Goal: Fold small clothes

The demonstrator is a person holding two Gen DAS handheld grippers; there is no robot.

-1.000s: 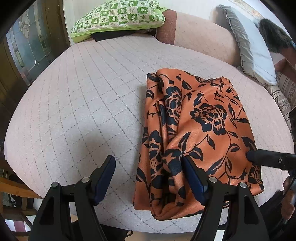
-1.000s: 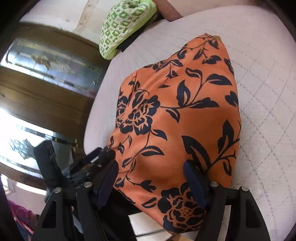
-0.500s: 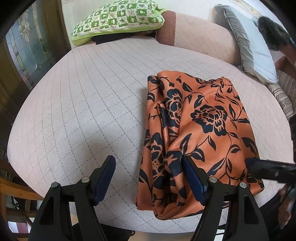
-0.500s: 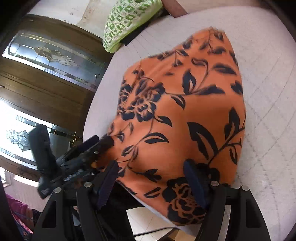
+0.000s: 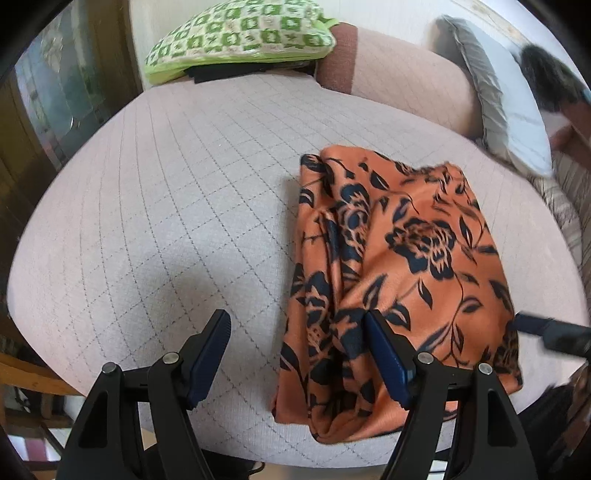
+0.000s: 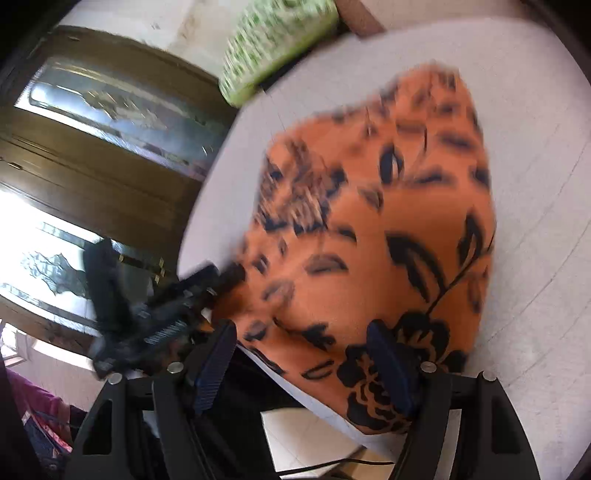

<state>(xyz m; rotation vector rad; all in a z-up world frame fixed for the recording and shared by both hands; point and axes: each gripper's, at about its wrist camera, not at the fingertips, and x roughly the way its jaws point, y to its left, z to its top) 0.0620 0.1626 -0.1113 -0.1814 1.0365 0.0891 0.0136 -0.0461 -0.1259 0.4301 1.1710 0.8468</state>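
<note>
Compared with a second ago, little has changed: the orange floral garment [image 5: 399,266] lies in the same folded shape on the quilted pale sofa seat [image 5: 177,206], and both grippers keep the same wide spread. The right wrist view is now more blurred, and the garment's near corner sits a little lower between that gripper's fingers than before.

The left gripper [image 5: 297,356] tilts steeply downward over the seat's front edge, its jaws wide apart and holding nothing. Its left finger is over bare seat; its right finger lies over the garment's bunched left border, though contact cannot be judged. The right gripper [image 6: 303,360] slopes downward more gently, jaws likewise spread and empty, with the garment [image 6: 373,236] beginning just ahead of its fingertips. In the left wrist view its dark tip [image 5: 546,330] reaches in from the right at the garment's near right corner.

The garment's long axis runs away from the left gripper, from the seat's front edge toward the backrest [image 5: 399,70]. Its left side is gathered in lengthwise pleats; the right part lies flatter. Far ahead to the left rests a green checked cushion [image 5: 240,33], and far right a grey cushion [image 5: 506,110].
</note>
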